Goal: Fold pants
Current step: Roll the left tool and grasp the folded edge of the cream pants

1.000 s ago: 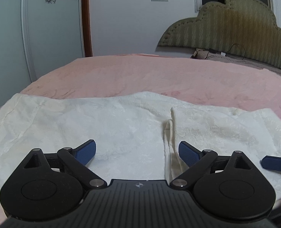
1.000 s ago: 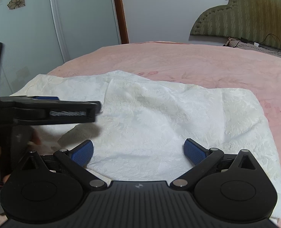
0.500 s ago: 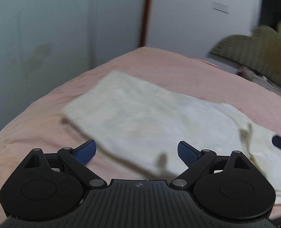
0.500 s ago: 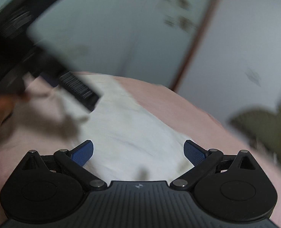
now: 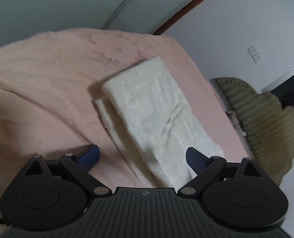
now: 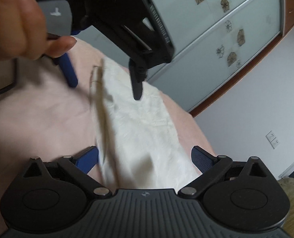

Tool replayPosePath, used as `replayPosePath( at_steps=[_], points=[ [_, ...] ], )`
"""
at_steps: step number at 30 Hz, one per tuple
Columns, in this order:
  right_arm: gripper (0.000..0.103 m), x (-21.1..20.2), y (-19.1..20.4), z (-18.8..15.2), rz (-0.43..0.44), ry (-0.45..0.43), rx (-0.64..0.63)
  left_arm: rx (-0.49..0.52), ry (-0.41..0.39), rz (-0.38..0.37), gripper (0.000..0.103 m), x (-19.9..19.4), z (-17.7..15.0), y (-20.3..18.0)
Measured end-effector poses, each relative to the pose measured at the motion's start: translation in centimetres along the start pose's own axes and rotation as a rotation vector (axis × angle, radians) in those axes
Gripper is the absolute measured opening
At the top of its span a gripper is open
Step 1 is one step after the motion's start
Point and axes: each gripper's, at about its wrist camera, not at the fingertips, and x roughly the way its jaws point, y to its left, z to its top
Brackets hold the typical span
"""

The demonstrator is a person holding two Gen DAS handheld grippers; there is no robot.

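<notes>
The cream-white pants (image 5: 155,117) lie folded in a long strip on the pink bed (image 5: 47,83). In the left wrist view my left gripper (image 5: 143,157) is open and empty, its fingers straddling the near end of the strip from above. In the right wrist view the pants (image 6: 139,123) run away from my right gripper (image 6: 144,158), which is open and empty over their near end. The left gripper (image 6: 105,83) shows there too, held by a hand (image 6: 17,19), open above the far end of the pants.
A green padded headboard (image 5: 266,123) stands at the right of the left wrist view. A glass wardrobe with flower decals (image 6: 226,45) and a white wall with sockets (image 6: 273,139) lie beyond the bed. Pink bedding stretches to the left of the pants.
Both grippers have swung round and tilted, so they now look along the length of the pants instead of across them. Both stayed open and empty.
</notes>
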Motion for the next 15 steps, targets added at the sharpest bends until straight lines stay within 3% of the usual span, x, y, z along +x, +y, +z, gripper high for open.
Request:
replayPosePath(
  at_steps=[3, 7, 9, 12, 15],
  points=[
    [0.101, 1.2, -0.5, 0.7, -0.024, -0.005, 0.035, -0.045, 0.019, -0.067, 0.098, 1.0, 0.4, 0.4],
    [0.102, 1.0, -3.4, 1.2, -0.037, -0.032, 0.209, -0.134, 0.051, -0.14, 0.098, 2.3, 1.1, 1.0],
    [0.102, 0.6, -5.4, 1.0, 0.009, -0.039, 0.298, -0.175, 0.06, -0.177, 0.098, 3.2, 1.6, 1.2],
    [0.101, 0.1, -8.2, 1.0, 0.156, -0.044, 0.399, -0.192, 0.052, -0.176, 0.095, 4.5, 2.6, 0.8],
    [0.101, 0.0, -10.5, 1.0, 0.184, -0.017, 0.494, -0.185, 0.042, -0.143, 0.088, 5.4, 3.6, 0.3]
  ],
)
